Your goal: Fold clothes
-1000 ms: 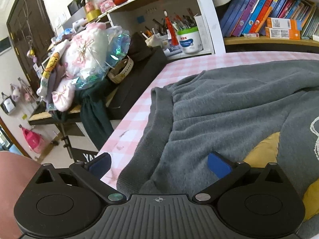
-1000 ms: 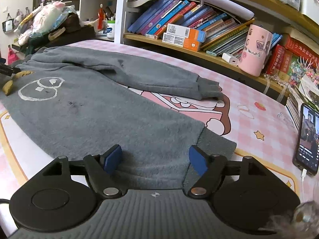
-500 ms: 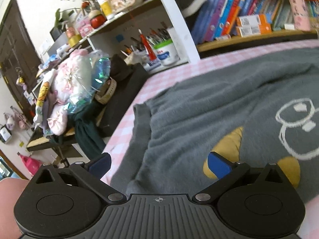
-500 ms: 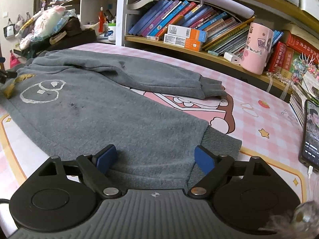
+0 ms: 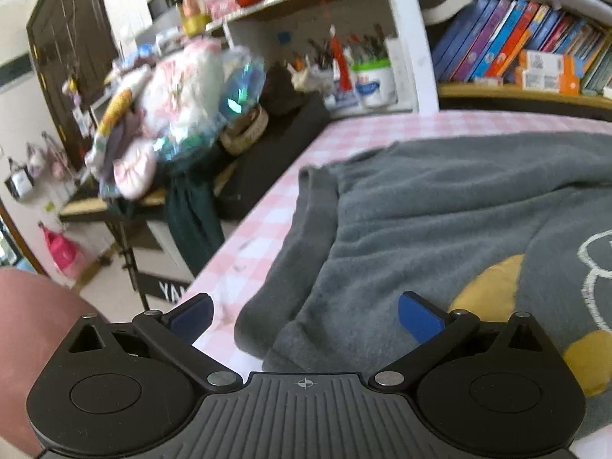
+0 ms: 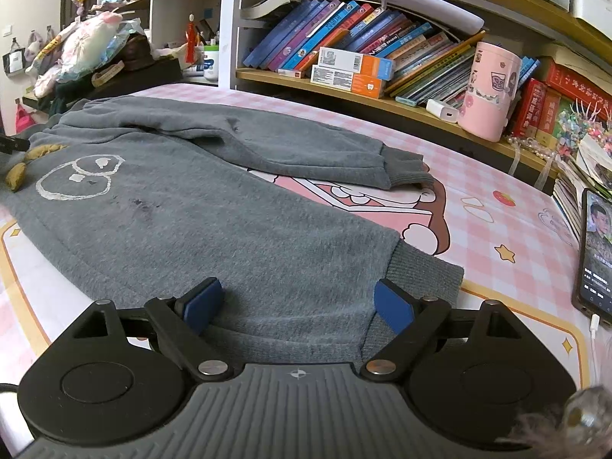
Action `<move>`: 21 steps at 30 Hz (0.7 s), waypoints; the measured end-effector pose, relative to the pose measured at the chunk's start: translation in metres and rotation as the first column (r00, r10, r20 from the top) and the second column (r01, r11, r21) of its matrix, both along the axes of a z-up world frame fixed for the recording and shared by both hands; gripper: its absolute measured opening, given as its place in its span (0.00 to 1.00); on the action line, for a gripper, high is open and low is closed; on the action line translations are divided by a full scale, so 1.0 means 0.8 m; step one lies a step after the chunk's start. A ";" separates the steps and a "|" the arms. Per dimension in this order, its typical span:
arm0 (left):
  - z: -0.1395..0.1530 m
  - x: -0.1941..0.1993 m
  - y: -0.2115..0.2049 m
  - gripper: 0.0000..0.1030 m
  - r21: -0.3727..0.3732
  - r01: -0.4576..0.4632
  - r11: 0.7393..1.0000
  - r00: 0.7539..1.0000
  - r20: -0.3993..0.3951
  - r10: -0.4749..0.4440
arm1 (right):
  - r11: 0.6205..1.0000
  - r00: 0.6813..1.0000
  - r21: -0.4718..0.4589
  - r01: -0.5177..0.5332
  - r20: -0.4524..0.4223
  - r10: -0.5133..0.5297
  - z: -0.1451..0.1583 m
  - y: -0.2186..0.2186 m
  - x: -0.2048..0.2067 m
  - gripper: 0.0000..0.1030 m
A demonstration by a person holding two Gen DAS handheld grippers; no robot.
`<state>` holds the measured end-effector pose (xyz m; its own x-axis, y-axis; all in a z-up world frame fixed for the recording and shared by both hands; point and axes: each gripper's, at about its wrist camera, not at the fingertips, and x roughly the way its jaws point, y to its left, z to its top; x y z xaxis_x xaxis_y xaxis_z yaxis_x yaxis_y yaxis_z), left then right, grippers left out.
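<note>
Grey trousers (image 6: pixel 229 222) lie spread flat on the pink checked tablecloth (image 6: pixel 497 191), with a white outline print and yellow patches near the waist. The far leg ends in a ribbed cuff (image 6: pixel 405 176). My right gripper (image 6: pixel 298 306) is open above the near leg's cuff (image 6: pixel 424 271). Cloth lies under the blue pads, which do not press on it. In the left wrist view the waist end (image 5: pixel 317 206) rests near the table's left edge. My left gripper (image 5: pixel 306 317) is open just above it and grips nothing.
A phone (image 6: pixel 594 252) lies on a cable at the right edge. A pink cup (image 6: pixel 491 91) and rows of books (image 6: pixel 344 49) fill the shelf behind the table. Past the table's left edge (image 5: pixel 244 237) is a cluttered stand with plush toys (image 5: pixel 179 114).
My right gripper's jaws have spread wider over the near cuff. The left wrist view swung toward the print and back, its jaws staying open.
</note>
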<state>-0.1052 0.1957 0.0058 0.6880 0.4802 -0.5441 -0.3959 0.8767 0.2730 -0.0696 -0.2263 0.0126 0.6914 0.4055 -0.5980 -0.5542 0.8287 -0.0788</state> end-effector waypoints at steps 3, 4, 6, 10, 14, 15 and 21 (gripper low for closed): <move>0.007 -0.007 -0.018 1.00 0.013 0.039 0.999 0.999 0.029 -0.039 | 1.000 1.000 -0.001 0.002 -0.001 -0.002 0.000 0.001 0.000 0.85; 0.009 -0.009 -0.025 1.00 0.015 0.053 0.998 0.998 0.036 -0.054 | 1.000 1.000 -0.001 0.002 -0.001 -0.002 0.000 0.001 0.000 0.85; 0.011 -0.010 -0.039 1.00 0.013 0.089 0.996 0.995 0.047 -0.090 | 1.000 1.000 0.000 0.004 -0.001 -0.004 0.000 0.001 0.000 0.85; 0.009 -0.006 -0.061 1.00 -0.005 0.153 0.988 0.987 0.055 -0.153 | 1.000 1.000 0.001 0.007 0.000 -0.007 -0.001 0.002 -0.001 0.85; 0.004 -0.002 -0.077 1.00 -0.010 0.195 0.981 0.980 0.049 -0.194 | 1.000 1.000 0.000 0.008 -0.001 -0.008 -0.001 0.002 -0.001 0.85; 0.004 -0.001 -0.080 1.00 -0.009 0.202 0.979 0.978 0.048 -0.201 | 1.000 1.000 0.000 0.008 -0.001 -0.008 -0.001 0.002 -0.001 0.85; 0.001 0.000 -0.088 1.00 -0.015 0.222 0.975 0.974 0.042 -0.222 | 1.000 1.000 0.001 0.008 0.000 -0.008 -0.001 0.002 -0.001 0.85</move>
